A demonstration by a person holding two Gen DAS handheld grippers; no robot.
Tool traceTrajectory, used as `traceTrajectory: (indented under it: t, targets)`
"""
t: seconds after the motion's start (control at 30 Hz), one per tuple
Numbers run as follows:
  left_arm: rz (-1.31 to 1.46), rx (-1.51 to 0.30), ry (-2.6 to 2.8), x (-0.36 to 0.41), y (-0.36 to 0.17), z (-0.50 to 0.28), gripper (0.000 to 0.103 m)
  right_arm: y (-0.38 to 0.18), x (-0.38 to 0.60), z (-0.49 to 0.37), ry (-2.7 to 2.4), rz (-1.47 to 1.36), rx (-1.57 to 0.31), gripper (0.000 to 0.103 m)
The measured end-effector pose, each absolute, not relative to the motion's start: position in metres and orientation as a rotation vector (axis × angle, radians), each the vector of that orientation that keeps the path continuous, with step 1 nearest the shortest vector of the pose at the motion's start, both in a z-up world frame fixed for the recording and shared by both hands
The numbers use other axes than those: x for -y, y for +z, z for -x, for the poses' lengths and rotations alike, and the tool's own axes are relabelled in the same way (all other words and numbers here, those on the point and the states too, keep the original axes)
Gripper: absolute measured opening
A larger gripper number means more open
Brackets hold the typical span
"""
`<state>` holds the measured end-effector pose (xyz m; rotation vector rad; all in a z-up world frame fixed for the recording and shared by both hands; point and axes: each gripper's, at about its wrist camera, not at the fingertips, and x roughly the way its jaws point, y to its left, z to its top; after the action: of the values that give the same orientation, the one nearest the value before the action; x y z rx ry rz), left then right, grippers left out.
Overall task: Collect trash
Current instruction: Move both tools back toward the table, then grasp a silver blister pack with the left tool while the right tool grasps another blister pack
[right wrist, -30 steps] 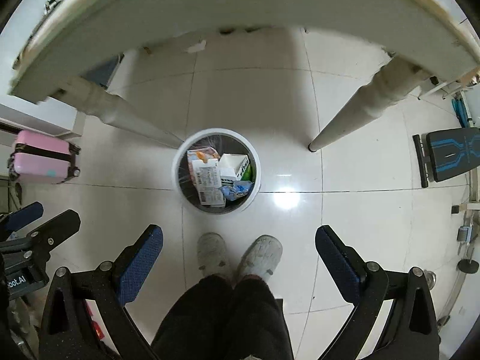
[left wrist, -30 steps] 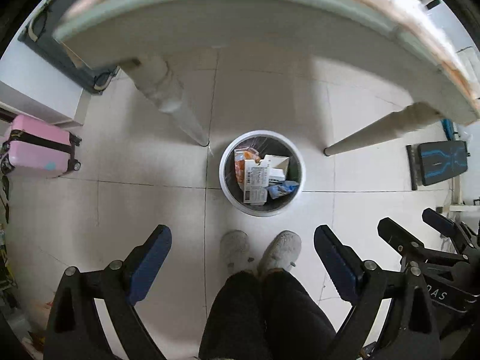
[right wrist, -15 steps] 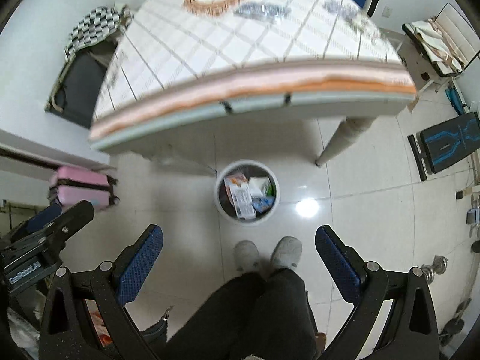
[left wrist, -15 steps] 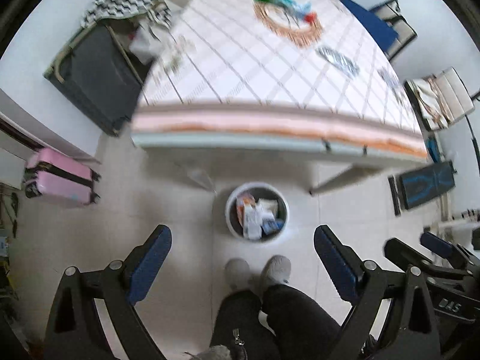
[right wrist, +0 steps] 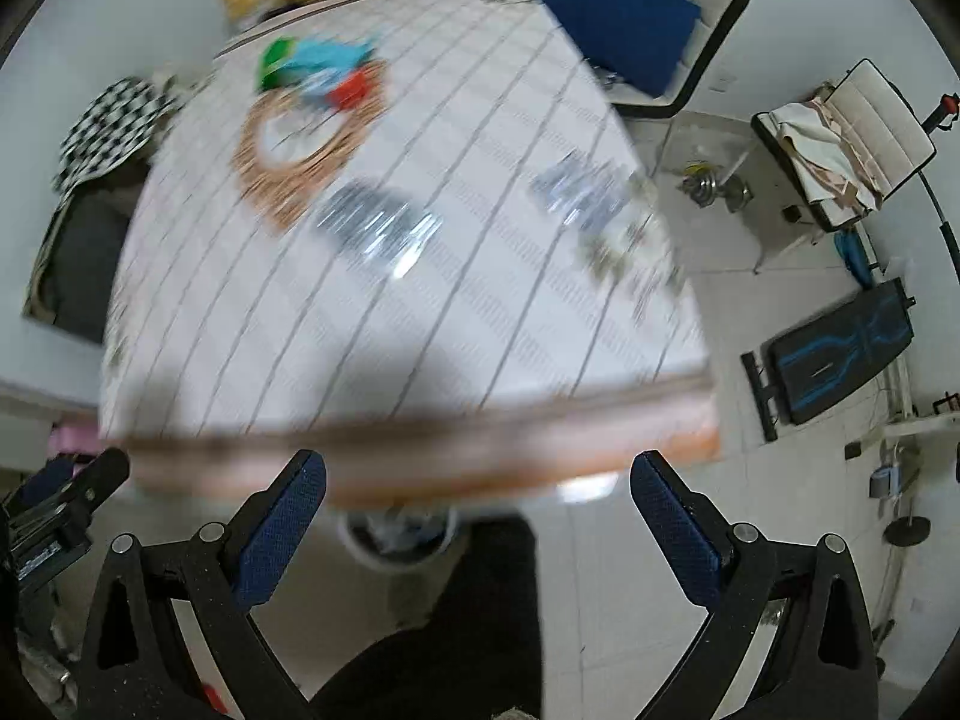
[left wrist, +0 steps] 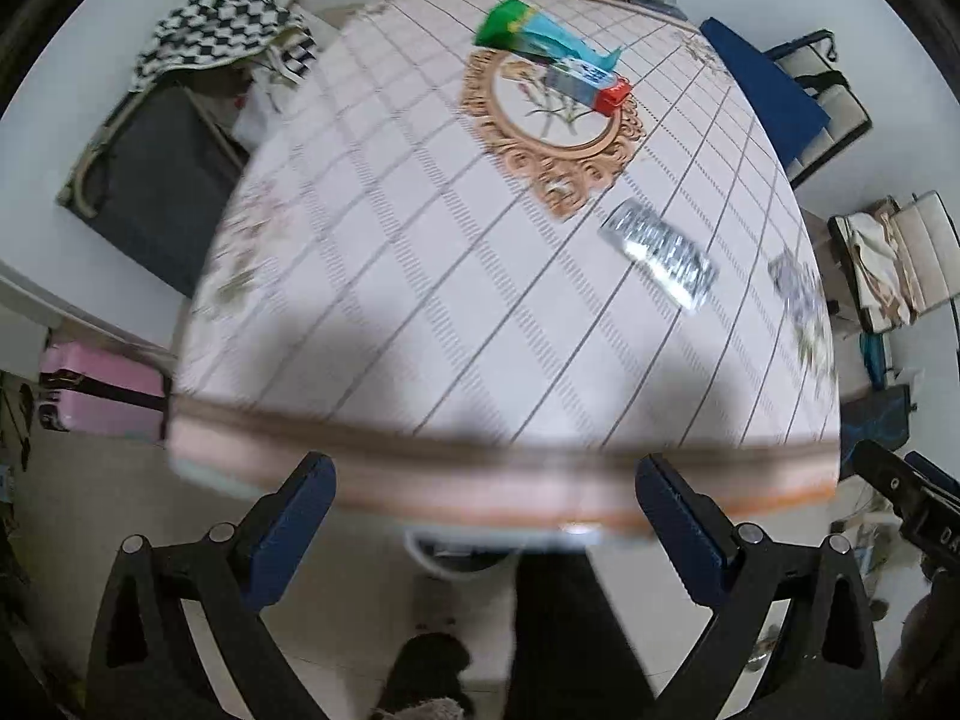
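Ahead of the left tool [left wrist: 480, 531], whose blue pads stood spread wide and held nothing, lay the bench [left wrist: 420, 312] with a green-and-blue wrapper [left wrist: 528, 39] and a small carton [left wrist: 591, 84] at its far side and a silver blister strip [left wrist: 660, 255] nearer right; beneath its near edge sat the trash bin [right wrist: 396, 540], and the right tool [right wrist: 477, 525] was likewise spread and empty
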<state>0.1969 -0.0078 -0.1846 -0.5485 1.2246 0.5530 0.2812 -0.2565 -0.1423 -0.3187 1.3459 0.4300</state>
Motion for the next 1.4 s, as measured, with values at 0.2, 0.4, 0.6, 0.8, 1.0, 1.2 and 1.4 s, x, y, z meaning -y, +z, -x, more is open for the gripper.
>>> traceTrajectory:
  t: [0.2,0.4,0.6,0.8,1.0,1.2,1.4]
  targets:
    - [0.803,-1.338,0.548,-0.01,-0.232,-0.312,0.101,-0.193,0.253,-0.41,0.37,0.327,-1.42,0.103]
    - [1.052,-1.394,0.555,-0.025,-0.284,-0.398,0.101,-0.24,0.243,-0.488,0.401,0.316,-1.516,0.103]
    - [0.899,-1.465,0.657,-0.023,-0.303,-0.429,0.071,-0.267,0.224,-0.509,0.485,0.424,-1.549,0.103]
    - [0.433,-1.485,0.506,0.01,-0.292,-0.433,0.071,-0.291,0.204,-0.51,0.558,0.542,-1.52,0.103]
    - [0.608,-1.495,0.489,-0.007,-0.299,-0.409,0.072,-0.302,0.196,-0.503,0.552,0.573,-1.463,0.082]
    - [0.569,-1.466,0.538,0.005,-0.299,-0.408,0.065,-0.296,0.189,-0.484,0.558,0.566,-1.43,0.061]
    - [0.56,-1.463,0.515,0.019,-0.299,-0.408,0.061,-0.284,0.198,-0.481,0.559,0.477,-1.443,0.061]
